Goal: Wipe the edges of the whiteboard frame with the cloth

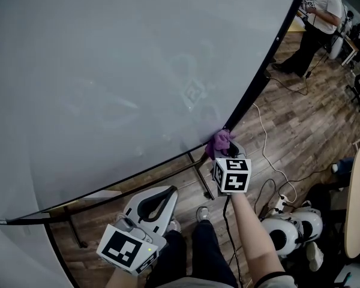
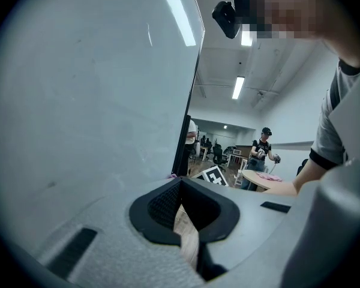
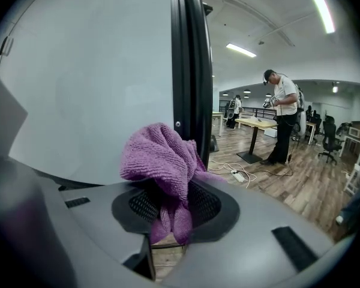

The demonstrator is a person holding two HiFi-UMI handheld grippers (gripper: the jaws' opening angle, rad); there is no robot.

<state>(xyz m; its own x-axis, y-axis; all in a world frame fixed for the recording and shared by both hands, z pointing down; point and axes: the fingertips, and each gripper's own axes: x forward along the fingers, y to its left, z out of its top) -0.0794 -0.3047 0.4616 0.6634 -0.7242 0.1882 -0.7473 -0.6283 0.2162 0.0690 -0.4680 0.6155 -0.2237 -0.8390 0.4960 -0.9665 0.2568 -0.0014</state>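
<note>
Head view: the whiteboard (image 1: 108,71), a smooth pale grey sheet, fills the upper left. Its thin black frame (image 1: 249,98) runs down from the upper right to a corner at lower centre. The right gripper (image 1: 227,155) holds a purple cloth (image 1: 221,140) against that bottom corner of the frame (wiping looks under way at the corner itself). The left gripper (image 1: 159,195) hangs low at lower left, well apart from the board and taking no part. Wood-plank floor (image 1: 300,119) with loose cables lies beyond. Left gripper view: the black ribbed pads are drawn together with nothing between them, only a sliver of floor showing below. The board's glossy face fills the left. Right gripper view: the jaws are clamped on the cloth, a looped terry weave bunched into a soft lump, its top fold touching the rounded black frame just beside a small screw. Judgement: the next move calls for keeping the cloth pressed on and sliding it along one frame edge away from the corner, without letting the bunch slip onto the board face.
</note>
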